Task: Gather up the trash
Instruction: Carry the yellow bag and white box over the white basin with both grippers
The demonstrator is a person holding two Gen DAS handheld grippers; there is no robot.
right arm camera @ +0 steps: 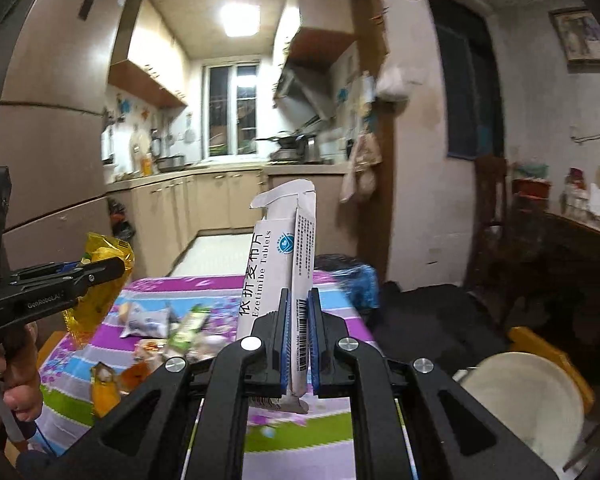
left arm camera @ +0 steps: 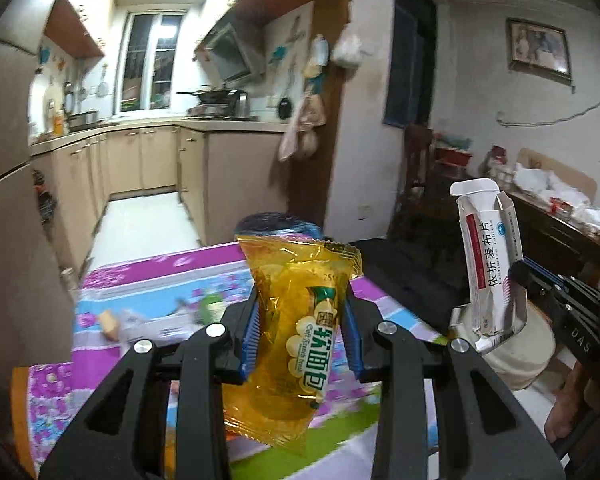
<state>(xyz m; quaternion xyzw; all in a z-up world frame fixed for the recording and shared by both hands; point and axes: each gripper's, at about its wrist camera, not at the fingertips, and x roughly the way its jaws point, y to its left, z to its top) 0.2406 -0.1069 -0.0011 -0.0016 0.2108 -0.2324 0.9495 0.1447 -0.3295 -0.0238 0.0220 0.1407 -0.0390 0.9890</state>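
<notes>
Dim kitchen beyond floral purple tablecloth. Left gripper pinching crinkled yellow snack wrapper, right gripper clamped on flattened white tablet carton, long axes upright. Cream round bin off tablecloth's right edge, nearer right.

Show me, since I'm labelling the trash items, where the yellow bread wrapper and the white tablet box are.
yellow bread wrapper [left arm camera: 296, 320], left wrist view, on its printed middle between the pads.
white tablet box [right arm camera: 272, 272], right wrist view, on its front face above the pads.
</notes>
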